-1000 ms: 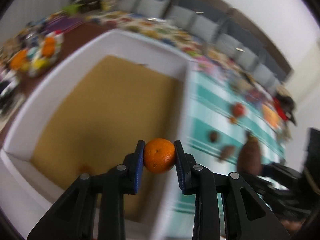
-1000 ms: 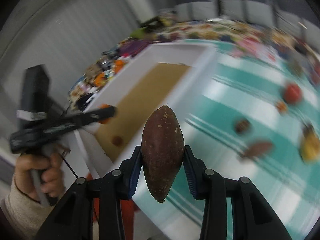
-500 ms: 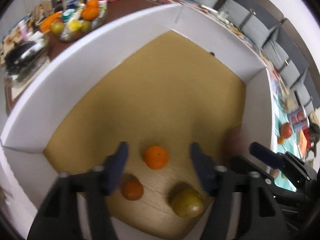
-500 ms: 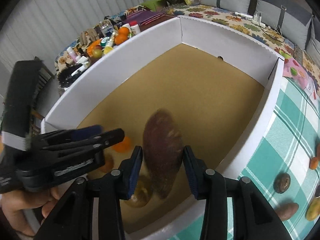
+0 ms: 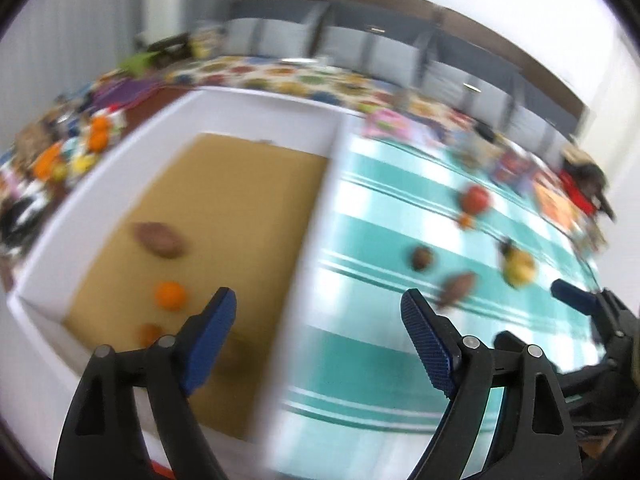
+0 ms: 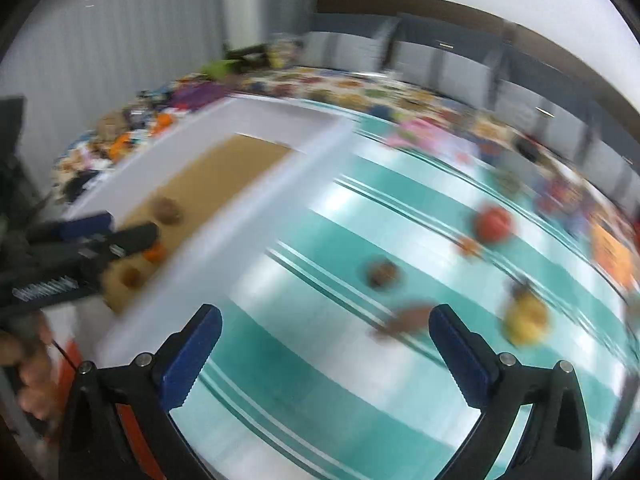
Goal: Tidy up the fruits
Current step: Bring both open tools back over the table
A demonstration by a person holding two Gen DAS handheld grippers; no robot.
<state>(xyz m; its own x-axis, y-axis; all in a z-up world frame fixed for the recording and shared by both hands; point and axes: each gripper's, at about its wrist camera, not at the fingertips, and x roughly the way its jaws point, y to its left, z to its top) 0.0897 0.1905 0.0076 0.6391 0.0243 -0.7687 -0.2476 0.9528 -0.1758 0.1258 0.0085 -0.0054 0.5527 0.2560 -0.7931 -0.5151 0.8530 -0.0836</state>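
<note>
you've got a white box (image 5: 260,120) with a tan floor, an orange mandarin (image 5: 170,295) inside, a teal-and-white striped cloth (image 6: 320,360), and blue pads (image 5: 208,336) on black grippers.

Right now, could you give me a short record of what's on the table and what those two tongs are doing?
Box: white box with a brown floor
In the box: sweet potato, orange, smaller orange fruit
On the striped cloth: red fruit, dark round fruit, yellow fruit, brown oblong fruit
Left tongs: opening, nothing between them
Right tongs: opening, nothing between them
</note>
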